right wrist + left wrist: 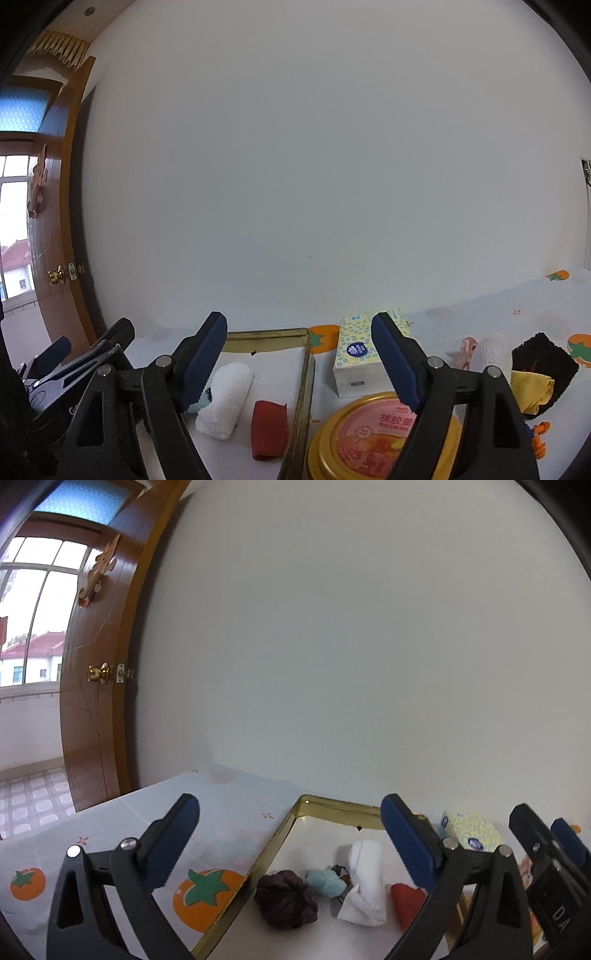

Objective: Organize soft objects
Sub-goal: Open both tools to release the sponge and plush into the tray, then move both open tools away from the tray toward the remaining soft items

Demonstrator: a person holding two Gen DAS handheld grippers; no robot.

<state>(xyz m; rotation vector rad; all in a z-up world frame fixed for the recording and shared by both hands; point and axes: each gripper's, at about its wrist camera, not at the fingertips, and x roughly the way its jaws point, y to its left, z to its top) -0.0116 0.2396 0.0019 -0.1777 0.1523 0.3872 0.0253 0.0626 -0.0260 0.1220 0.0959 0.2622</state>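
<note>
Pointing level over the gold tray (280, 834), both tongs (291, 845) (299, 363) gape wide, empty.

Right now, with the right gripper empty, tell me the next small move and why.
Probably swing the right gripper toward the yellow cloth beside the black cloth. Its jaws stand open with nothing between them, and the gold-rimmed tray already holds the white towel roll and red piece, while those cloths lie outside it.
</note>
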